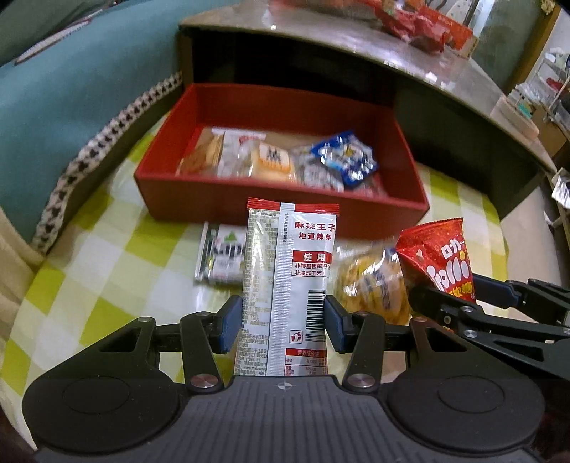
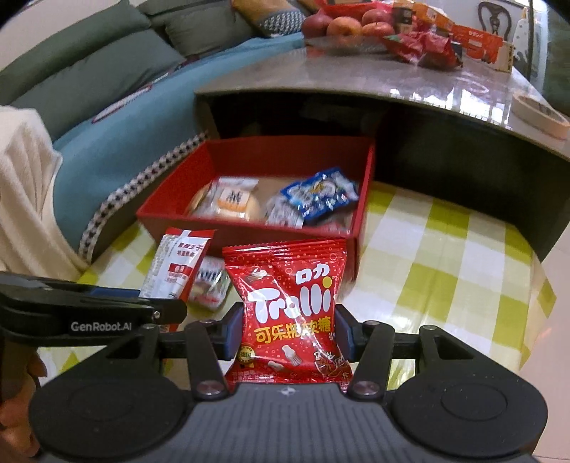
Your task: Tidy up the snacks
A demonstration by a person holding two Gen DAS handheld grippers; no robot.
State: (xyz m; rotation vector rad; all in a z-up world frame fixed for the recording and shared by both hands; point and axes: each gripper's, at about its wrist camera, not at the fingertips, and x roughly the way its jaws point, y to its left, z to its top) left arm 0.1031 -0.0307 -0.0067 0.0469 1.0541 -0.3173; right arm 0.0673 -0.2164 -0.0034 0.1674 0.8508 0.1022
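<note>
My left gripper (image 1: 283, 317) is shut on a silver-and-red spicy strip packet (image 1: 288, 270), held upright in front of the red box (image 1: 278, 194). My right gripper (image 2: 286, 329) is shut on a red Trolli gummy bag (image 2: 288, 302), also in front of the red box (image 2: 245, 233). The box holds several wrapped snacks, among them a blue packet (image 1: 347, 156) and a rice cracker pack (image 1: 272, 162). The Trolli bag (image 1: 436, 260) and right gripper show at the right of the left wrist view. The strip packet (image 2: 178, 265) and left gripper show at the left of the right wrist view.
A green-and-white checked cloth (image 1: 107, 249) covers the low surface. On it lie a silver-white packet (image 1: 222, 256) and a yellow snack bag (image 1: 370, 281). A grey table (image 2: 392, 82) with apples (image 2: 345, 25) and red wrappers stands behind the box. A teal sofa (image 1: 71, 107) is at the left.
</note>
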